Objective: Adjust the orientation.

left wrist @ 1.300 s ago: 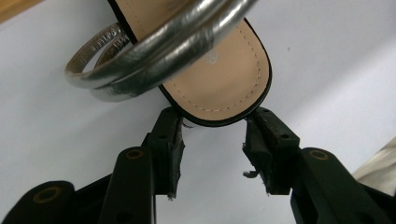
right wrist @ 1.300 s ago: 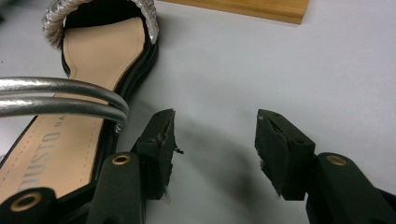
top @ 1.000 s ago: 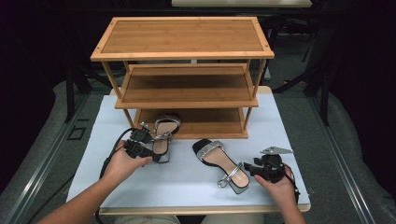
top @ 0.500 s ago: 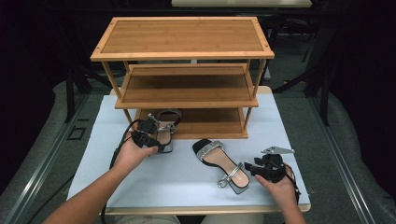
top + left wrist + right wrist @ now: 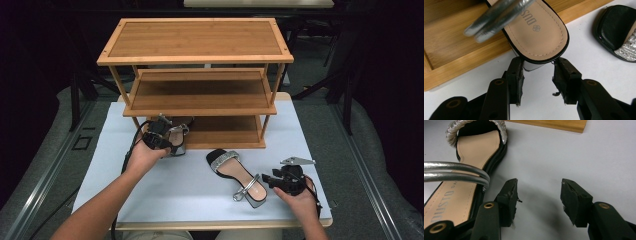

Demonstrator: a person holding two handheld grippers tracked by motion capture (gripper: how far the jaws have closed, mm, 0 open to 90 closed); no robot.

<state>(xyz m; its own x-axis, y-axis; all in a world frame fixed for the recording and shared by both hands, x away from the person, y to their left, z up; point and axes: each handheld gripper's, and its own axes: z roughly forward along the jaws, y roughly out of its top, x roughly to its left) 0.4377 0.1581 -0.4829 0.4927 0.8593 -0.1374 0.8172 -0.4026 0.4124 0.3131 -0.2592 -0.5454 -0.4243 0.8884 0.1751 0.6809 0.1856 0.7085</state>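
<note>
- Sandal [image 5: 537, 32], tan insole, black rim, silver strap: heel end at the front edge of the wooden shoe rack's [image 5: 197, 50] bottom shelf, between the jaws of the left tongs [image 5: 537, 75].
- Left tongs: partly open, jaws flanking the block heel; contact unclear.
- Right tongs [image 5: 539, 195]: wide open, empty, over the white tabletop [image 5: 200, 185], just beside the second sandal [image 5: 239, 175].

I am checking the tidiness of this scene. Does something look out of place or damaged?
One sandal lies loose on the white table, not on the rack. The other sandal sits half on the bottom shelf, heel overhanging. The left gripper pads look frayed.
</note>
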